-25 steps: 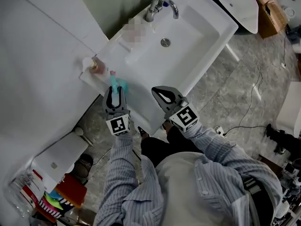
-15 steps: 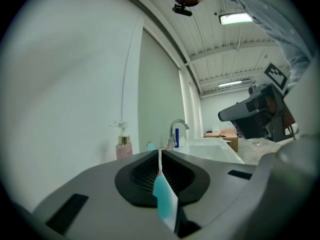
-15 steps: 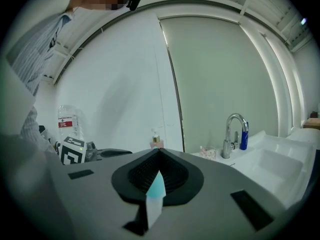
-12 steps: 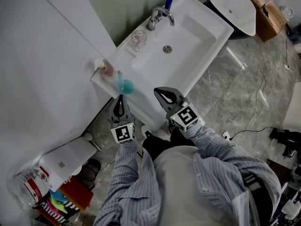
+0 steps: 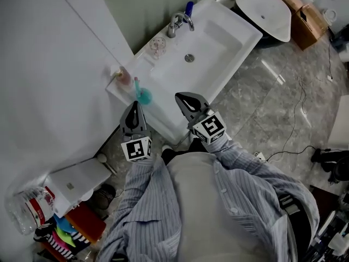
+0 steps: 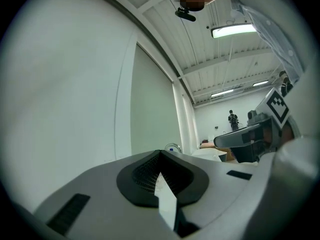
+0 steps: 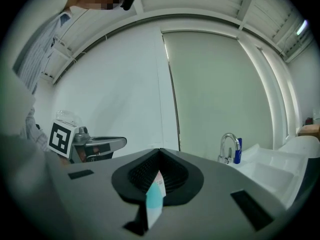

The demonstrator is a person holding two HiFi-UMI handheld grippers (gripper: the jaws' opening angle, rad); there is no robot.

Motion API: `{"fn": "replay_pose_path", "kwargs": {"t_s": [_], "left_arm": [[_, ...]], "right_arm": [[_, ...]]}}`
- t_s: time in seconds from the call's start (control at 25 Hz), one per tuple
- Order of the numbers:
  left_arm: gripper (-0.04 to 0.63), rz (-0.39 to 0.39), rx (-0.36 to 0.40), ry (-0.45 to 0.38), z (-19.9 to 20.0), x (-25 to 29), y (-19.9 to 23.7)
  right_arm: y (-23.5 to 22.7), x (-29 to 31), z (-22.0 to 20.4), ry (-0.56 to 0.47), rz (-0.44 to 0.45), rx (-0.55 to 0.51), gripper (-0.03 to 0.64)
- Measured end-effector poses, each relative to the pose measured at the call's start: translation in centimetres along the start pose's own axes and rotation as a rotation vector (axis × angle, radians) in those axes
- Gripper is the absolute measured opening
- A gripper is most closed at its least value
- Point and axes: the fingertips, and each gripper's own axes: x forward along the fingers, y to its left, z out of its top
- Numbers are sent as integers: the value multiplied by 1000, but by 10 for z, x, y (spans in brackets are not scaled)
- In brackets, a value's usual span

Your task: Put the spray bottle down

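Note:
The teal spray bottle (image 5: 143, 95) with a pink top stands upright on the near left corner of the white sink (image 5: 229, 37). My left gripper (image 5: 134, 105) hangs just short of it, apart from it, jaws shut and empty. My right gripper (image 5: 183, 97) hovers over the sink's front edge, to the right of the bottle, and is also shut with nothing held. In the left gripper view the shut jaws (image 6: 161, 156) fill the lower frame and the right gripper (image 6: 245, 139) shows at the right. In the right gripper view a sliver of the spray bottle (image 7: 154, 201) shows through the slit below the gripper's (image 7: 159, 154) tips.
A pink soap dispenser (image 5: 124, 76), a glass cup (image 5: 157, 45) and the faucet (image 5: 177, 21) line the sink's back edge by the wall. A second white basin (image 5: 267, 12) and a cardboard box (image 5: 305, 18) lie at the top right. A toilet tank (image 5: 76, 182) and clutter sit at the lower left.
The left gripper was open around the spray bottle, then let it go, shut and drew back. Both grippers have risen away from the sink, and the bottle stays standing.

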Motion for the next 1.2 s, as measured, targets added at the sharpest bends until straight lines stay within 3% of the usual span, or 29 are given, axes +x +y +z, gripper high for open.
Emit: {"fn": "replay_pose_path", "kwargs": {"t_s": [1.2], "left_arm": [[2, -42, -7, -39, 28, -6, -10]], "right_arm": [[-3, -9, 22, -51, -46, -13, 14]]}}
